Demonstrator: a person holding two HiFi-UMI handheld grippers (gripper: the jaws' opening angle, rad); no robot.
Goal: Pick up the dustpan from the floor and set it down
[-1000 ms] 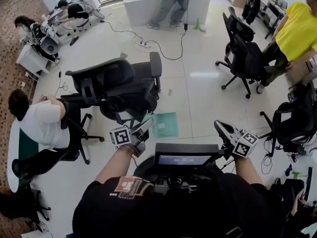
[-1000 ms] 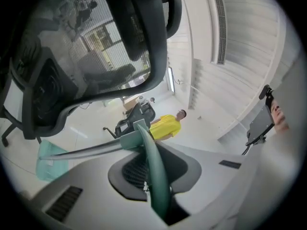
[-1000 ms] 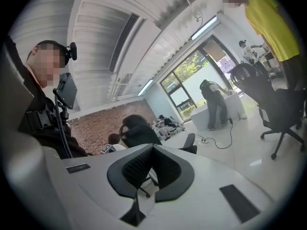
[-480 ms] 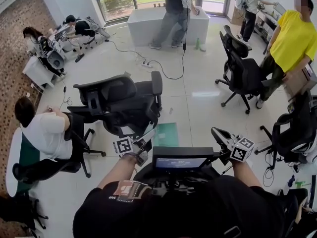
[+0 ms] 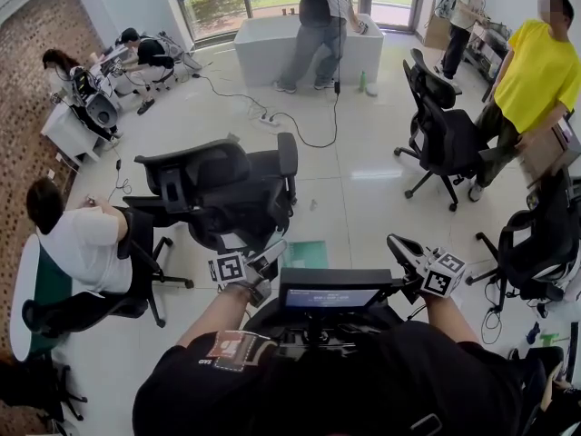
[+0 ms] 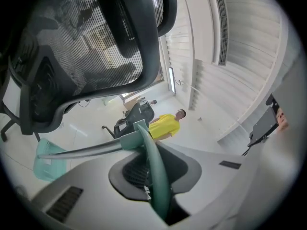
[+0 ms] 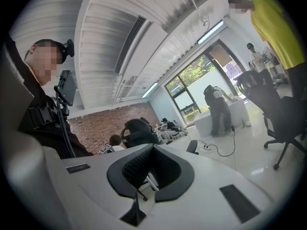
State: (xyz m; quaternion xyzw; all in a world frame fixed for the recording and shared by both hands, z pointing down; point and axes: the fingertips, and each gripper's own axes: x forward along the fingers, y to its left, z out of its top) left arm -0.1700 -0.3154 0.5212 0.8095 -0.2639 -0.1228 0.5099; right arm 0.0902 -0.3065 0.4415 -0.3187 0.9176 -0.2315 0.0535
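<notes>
Two grippers show low in the head view, one at each side of a dark screen (image 5: 334, 294) on the person's chest. Left gripper (image 5: 272, 254) points level toward a black office chair (image 5: 218, 184) and has the dustpan (image 6: 139, 137). In the left gripper view the teal handle (image 6: 156, 181) runs up the middle of the gap. Its lower end sits deep between the fingers (image 6: 125, 172), and both dark pads are close against it on a narrow setting. Those fingers have just been opening by a hair, with the handle between them.

Past the fingertips the handle joins a grey metal shaft (image 6: 86, 150). The shaft bends off to the left and ends at the pale teal pan (image 6: 47, 156), well out from the fingers and below the chair's mesh back.

From the head view only a corner of that pan shows, just beyond the left fingertips and beside the chair's base, over the white floor (image 5: 363, 184). Whether it touches the floor I cannot tell, since chair and gripper cover most of it.

Right gripper (image 5: 404, 251) hangs apart on the other side. Its fingers (image 7: 132, 169) stand slightly apart with nothing between them; only floor and a chair's legs are seen through the gap.
</notes>
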